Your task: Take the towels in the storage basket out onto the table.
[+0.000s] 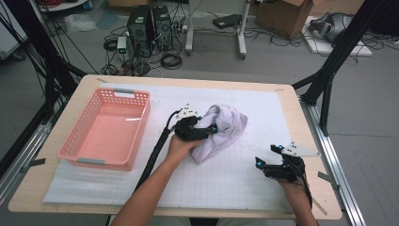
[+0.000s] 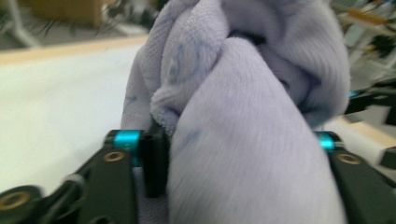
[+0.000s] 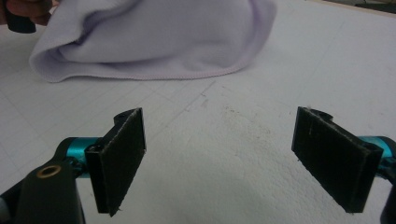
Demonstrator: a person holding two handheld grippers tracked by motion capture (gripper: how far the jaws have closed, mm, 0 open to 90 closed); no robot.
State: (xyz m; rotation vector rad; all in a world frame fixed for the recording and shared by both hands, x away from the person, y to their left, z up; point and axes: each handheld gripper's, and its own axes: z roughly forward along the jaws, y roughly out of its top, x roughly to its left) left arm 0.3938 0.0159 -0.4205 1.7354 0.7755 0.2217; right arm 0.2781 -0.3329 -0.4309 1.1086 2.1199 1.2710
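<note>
Towel [image 1: 221,132]: bunched right of basket [image 1: 107,127], long axis toward far right | My left gripper [image 1: 200,128]: at its near-left end, cloth between jaws, grip unclear | My right gripper [image 1: 268,157]: released, farther right of basket, the farther of 2.
</note>
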